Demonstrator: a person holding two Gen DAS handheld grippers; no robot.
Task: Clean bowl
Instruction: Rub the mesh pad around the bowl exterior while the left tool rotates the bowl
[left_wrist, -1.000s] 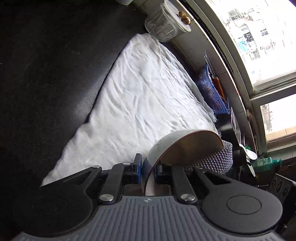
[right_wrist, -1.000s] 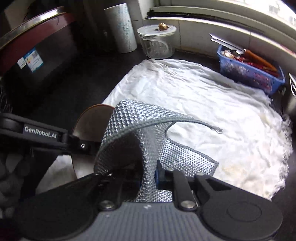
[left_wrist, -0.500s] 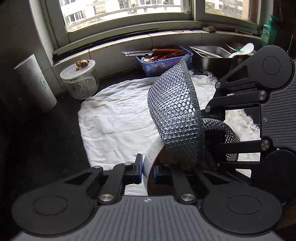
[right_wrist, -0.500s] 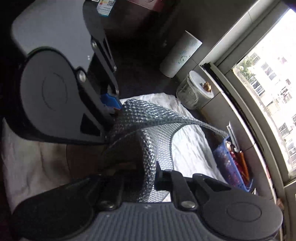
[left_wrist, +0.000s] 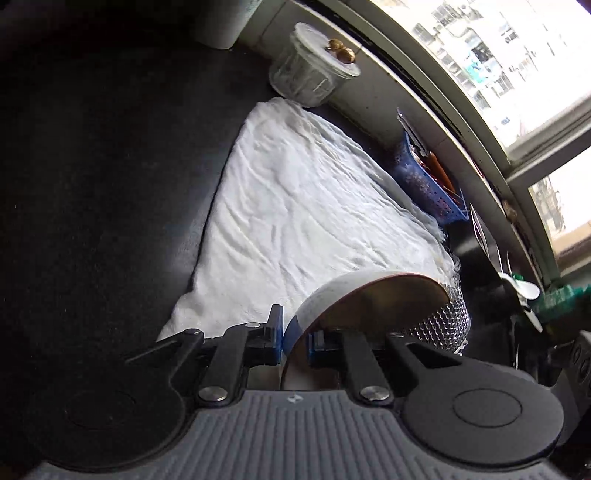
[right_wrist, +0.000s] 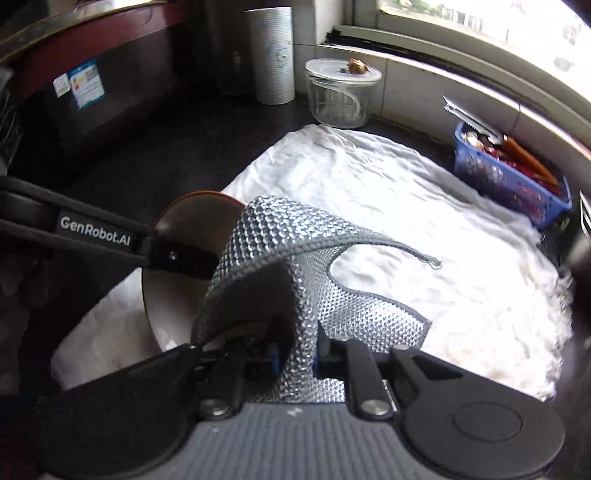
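My left gripper is shut on the rim of a bowl, white outside and brown inside, held tilted above a white towel. A silver mesh scouring cloth shows just behind the bowl's far edge. In the right wrist view my right gripper is shut on that mesh cloth, which drapes forward and folds against the bowl. The left gripper's arm reaches in from the left and clamps the bowl's rim.
A white towel covers the dark counter. Behind it stand a lidded glass jar, a white paper roll and a blue basket of utensils along the window sill. A metal container and green bottle sit at the right.
Both grippers swung through a turn half a second ago and came back near their earlier pose. The bowl stays clamped and the mesh cloth stays against it.
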